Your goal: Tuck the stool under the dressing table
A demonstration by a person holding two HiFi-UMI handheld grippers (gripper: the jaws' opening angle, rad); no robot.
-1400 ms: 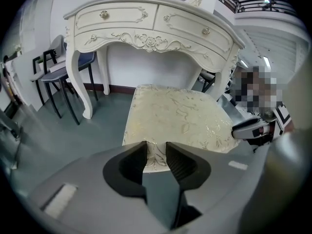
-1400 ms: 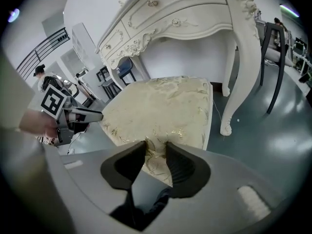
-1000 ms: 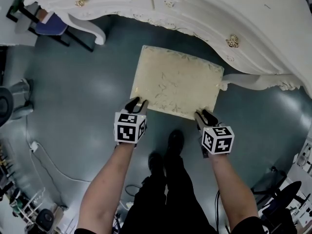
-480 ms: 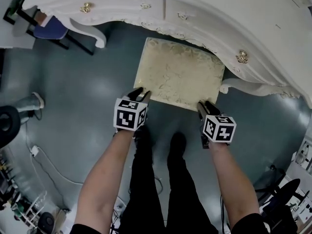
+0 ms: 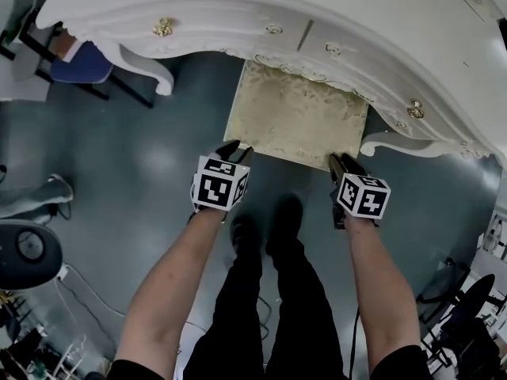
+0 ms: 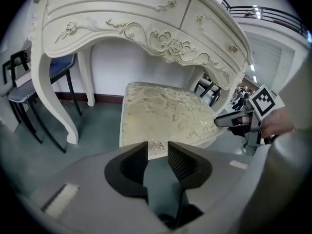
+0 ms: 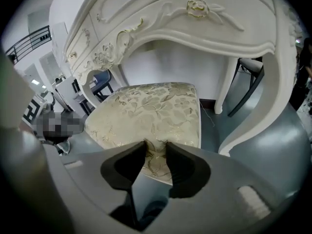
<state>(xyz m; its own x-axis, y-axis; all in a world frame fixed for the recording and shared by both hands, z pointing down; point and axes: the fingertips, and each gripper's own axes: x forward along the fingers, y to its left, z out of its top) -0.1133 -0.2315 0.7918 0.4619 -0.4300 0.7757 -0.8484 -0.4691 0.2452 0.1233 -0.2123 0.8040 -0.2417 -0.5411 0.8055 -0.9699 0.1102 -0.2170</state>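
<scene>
Stool (image 5: pixel 297 117) top-centre, far half under dressing table (image 5: pixel 238 14); L gripper (image 5: pixel 238 150) fingers just opened, R gripper (image 5: pixel 343 161) fingers apart too, nothing clamped, tips at its near corners, prob to shove it in.

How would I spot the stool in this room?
Look for the big white dressing table with gold knobs. Partly under its front edge stands the stool. Its flat cream cushion with a leafy gold pattern sets it apart from the blue chair nearby.
</scene>
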